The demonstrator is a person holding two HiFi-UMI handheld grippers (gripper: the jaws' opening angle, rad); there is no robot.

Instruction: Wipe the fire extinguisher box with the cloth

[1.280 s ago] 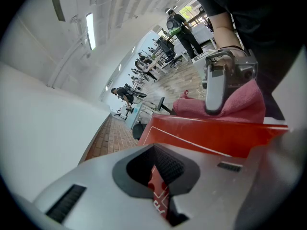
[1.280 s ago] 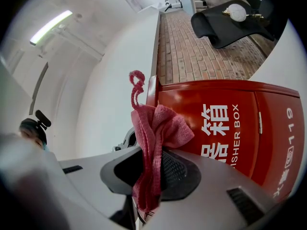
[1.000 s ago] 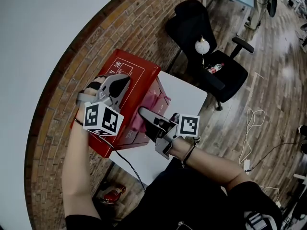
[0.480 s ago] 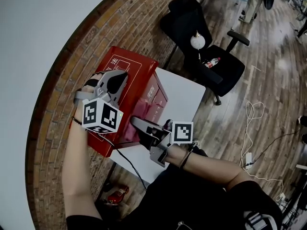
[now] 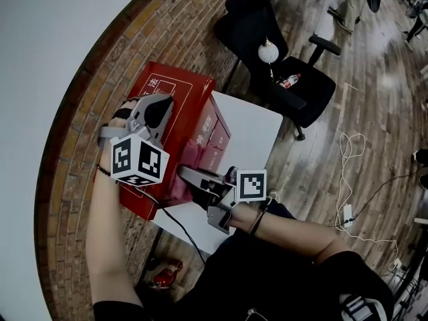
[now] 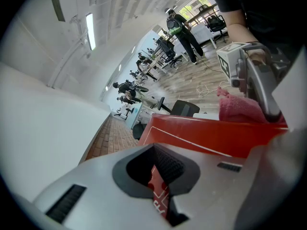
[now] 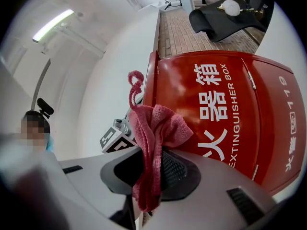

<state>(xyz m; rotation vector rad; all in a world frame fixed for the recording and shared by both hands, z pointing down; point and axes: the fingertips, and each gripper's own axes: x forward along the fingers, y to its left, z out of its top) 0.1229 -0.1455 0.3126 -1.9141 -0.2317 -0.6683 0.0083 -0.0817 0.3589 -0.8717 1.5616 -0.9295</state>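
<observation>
The right hand-held gripper (image 7: 152,178) clamps the pink cloth (image 7: 157,128) against the front face of the red fire extinguisher box (image 5: 182,97). The left hand-held gripper (image 5: 162,105) is clenched and empty, over the box's top. The box stands on the white bench (image 5: 251,129), by the brick wall (image 5: 100,79).

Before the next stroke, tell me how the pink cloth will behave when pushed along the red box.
Probably floppy: the cloth bunches and droops over the right tool, its loop curling loose. Likely light, and grippy rather than slippery, given its woven texture. It may fold against the box.
</observation>
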